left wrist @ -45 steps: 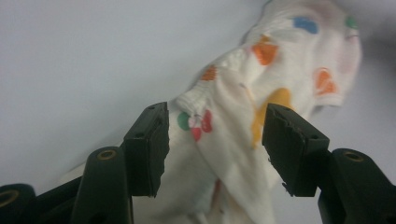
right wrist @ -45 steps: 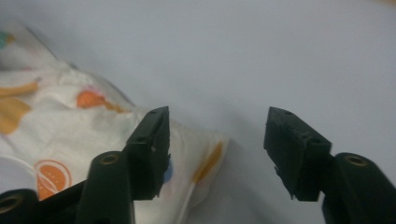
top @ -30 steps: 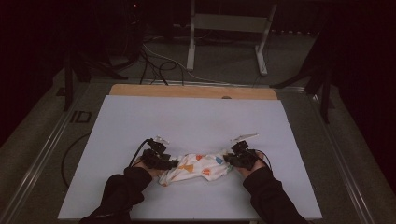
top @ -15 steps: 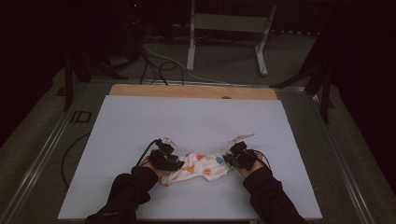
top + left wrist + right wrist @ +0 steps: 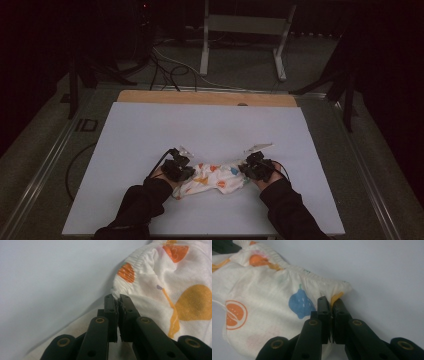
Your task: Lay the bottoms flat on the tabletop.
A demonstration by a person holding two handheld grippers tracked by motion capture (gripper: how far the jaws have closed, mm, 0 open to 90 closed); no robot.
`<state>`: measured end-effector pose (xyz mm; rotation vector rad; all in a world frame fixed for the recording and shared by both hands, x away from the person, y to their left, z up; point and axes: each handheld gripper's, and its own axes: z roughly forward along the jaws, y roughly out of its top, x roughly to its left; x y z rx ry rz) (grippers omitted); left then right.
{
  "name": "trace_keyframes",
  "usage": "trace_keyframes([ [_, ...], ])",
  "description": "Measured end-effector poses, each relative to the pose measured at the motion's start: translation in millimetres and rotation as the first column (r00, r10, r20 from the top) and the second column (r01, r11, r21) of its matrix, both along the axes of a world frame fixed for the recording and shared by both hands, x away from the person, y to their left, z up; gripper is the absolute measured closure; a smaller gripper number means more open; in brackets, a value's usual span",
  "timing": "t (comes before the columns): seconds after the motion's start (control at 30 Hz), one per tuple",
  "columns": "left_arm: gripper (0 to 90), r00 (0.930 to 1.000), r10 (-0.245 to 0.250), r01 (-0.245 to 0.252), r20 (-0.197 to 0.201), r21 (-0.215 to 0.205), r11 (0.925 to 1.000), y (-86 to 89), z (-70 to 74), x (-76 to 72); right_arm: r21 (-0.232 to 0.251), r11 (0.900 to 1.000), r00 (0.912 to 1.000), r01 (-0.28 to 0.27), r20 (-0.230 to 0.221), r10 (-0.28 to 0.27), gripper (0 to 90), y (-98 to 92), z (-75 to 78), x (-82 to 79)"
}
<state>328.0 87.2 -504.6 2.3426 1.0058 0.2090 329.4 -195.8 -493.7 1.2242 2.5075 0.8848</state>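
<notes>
From the high view we see the fruit-print cloth near the white table's near edge, stretched between the left gripper and right gripper. Only the gripper views show us the jaws: each pair is clamped on the gathered hem, apparently elastic.

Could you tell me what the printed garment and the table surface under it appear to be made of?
The garment looks like soft woven or knit cotton, matte white with fruit prints; its gathered hem suggests elastic. The table surface looks like a smooth, matte pale sheet, possibly laminate or plastic; the material is unclear.
</notes>
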Motion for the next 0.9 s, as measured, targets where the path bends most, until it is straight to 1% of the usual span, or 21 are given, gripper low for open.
trace_keyframes([
  [0.03,87.8,0.9998,0.005,-0.005,0.017,0.000,1.0000,0.8,1.4,-0.3,0.003,1.000,1.0000,0.004,0.001,-0.004,86.8,-0.2,0.9,-0.3],
  [0.1,87.9,0.9993,0.020,-0.019,0.031,-0.019,0.9996,4.8,6.5,1.3,0.010,1.000,1.0000,0.003,0.006,-0.003,86.8,-1.2,3.4,-0.8],
  [0.13,87.9,0.9986,0.032,-0.031,0.042,-0.028,0.9991,8.0,10.5,3.0,0.012,1.000,0.9999,0.003,0.015,-0.003,86.8,-1.8,4.6,-0.9],
  [0.2,87.9,0.9979,0.042,-0.040,0.050,-0.044,0.9982,12.2,16.5,5.2,0.027,1.000,0.9996,0.007,0.028,-0.007,86.9,-3.5,7.5,-0.9],
  [0.23,87.9,0.9974,0.043,-0.040,0.059,-0.049,0.9980,14.0,20.2,6.1,0.041,0.999,0.9994,0.008,0.034,-0.010,86.9,-3.9,9.0,-0.6],
  [0.3,87.9,0.9968,0.038,-0.034,0.071,-0.056,0.9978,17.3,28.3,8.2,0.051,0.999,0.9989,0.006,0.046,-0.009,86.9,-3.7,13.3,0.2],
  [0.33,87.9,0.9968,0.038,-0.034,0.071,-0.056,0.9978,17.3,28.3,8.2,0.051,0.999,0.9989,0.006,0.046,-0.009,86.9,-3.7,13.3,0.2],
  [0.37,87.9,0.9951,0.042,-0.036,0.089,-0.066,0.9972,20.0,37.1,10.2,0.054,0.999,0.9984,0.005,0.056,-0.008,86.9,-3.4,15.9,0.5],
  [0.4,87.9,0.9945,0.042,-0.036,0.096,-0.066,0.9972,21.0,40.7,11.3,0.057,0.998,0.9969,0.003,0.078,-0.007,86.9,-2.2,21.4,2.9],
  [0.53,87.8,0.9910,0.059,-0.051,0.121,-0.068,0.9964,24.2,51.8,17.3,0.060,0.998,0.9940,0.001,0.109,-0.007,86.9,1.6,30.6,10.7],
  [0.6,87.8,0.9884,0.064,-0.056,0.138,-0.064,0.9964,25.5,55.4,20.5,0.070,0.998,0.9931,0.006,0.117,-0.014,86.9,3.6,34.8,15.7],
  [0.67,87.8,0.9876,0.067,-0.060,0.142,-0.053,0.9968,26.3,57.5,25.6,0.075,0.997,0.9919,0.010,0.126,-0.020,86.9,5.9,38.2,21.1],
  [0.7,87.8,0.9867,0.071,-0.064,0.146,-0.053,0.9966,27.2,57.9,28.7,0.075,0.997,0.9912,0.012,0.131,-0.022,86.9,7.0,39.5,23.9],
  [0.73,87.7,0.9867,0.071,-0.064,0.146,-0.053,0.9966,27.2,57.9,28.7,0.075,0.997,0.9912,0.012,0.131,-0.022,86.9,7.0,39.5,23.9],
  [0.77,87.7,0.9868,0.074,-0.067,0.144,-0.057,0.9962,29.2,58.5,35.6,0.077,0.997,0.9906,0.015,0.135,-0.025,86.9,8.0,40.7,26.6],
  [0.8,87.7,0.9867,0.075,-0.067,0.144,-0.059,0.9960,29.6,58.5,38.1,0.087,0.996,0.9905,0.019,0.134,-0.031,86.9,9.4,42.7,33.1],
  [0.83,87.7,0.9871,0.075,-0.068,0.141,-0.053,0.9963,30.1,58.6,41.7,0.090,0.996,0.9902,0.025,0.134,-0.037,86.9,10.1,43.5,35.5],
  [0.9,87.7,0.9851,0.082,-0.077,0.151,-0.039,0.9963,30.5,58.5,48.2,0.093,0.995,0.9886,0.037,0.142,-0.050,86.9,11.3,45.2,42.5],
])
